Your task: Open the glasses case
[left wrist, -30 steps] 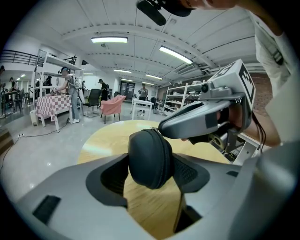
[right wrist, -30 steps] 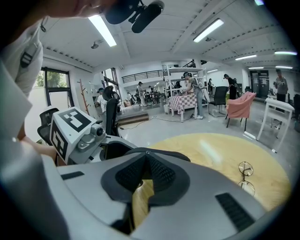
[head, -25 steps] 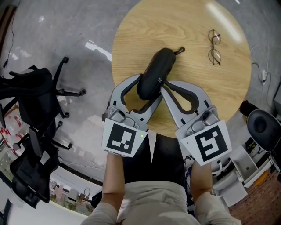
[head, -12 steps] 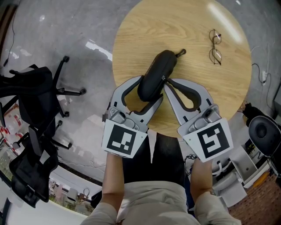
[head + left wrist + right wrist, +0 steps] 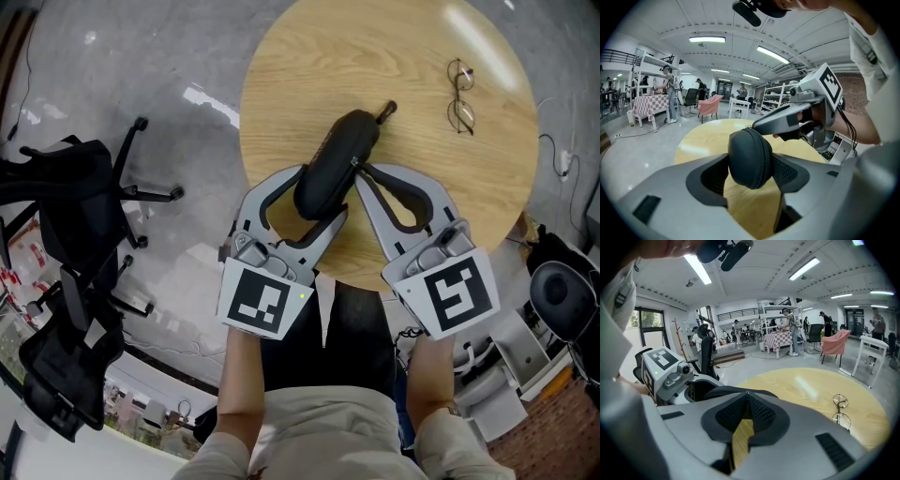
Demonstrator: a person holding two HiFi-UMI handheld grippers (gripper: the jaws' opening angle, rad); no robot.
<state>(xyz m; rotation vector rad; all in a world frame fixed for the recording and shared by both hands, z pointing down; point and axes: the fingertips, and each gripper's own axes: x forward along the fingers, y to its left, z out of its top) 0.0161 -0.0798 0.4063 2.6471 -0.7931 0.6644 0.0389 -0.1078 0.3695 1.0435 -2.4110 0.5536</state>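
A black zip-up glasses case (image 5: 337, 155) lies slanted on the round wooden table (image 5: 422, 56), with a short strap at its far end. My left gripper (image 5: 321, 192) is shut on the case's near end, a pad pressing on each side; in the left gripper view the rounded end (image 5: 750, 157) fills the gap between the jaws. My right gripper (image 5: 359, 169) has its tips pinched together at the case's right seam, on the small zipper pull (image 5: 747, 392). The right gripper's tips (image 5: 753, 127) show at the top edge of the case.
Wire-framed glasses (image 5: 458, 98) lie folded open on the table's far right, well away from both grippers. A black office chair (image 5: 75, 206) stands on the grey floor to the left. The table's near edge is just under both grippers.
The right gripper's pinched tips have crept slightly along the case's seam toward its far end. The left gripper and the case have stayed in place.
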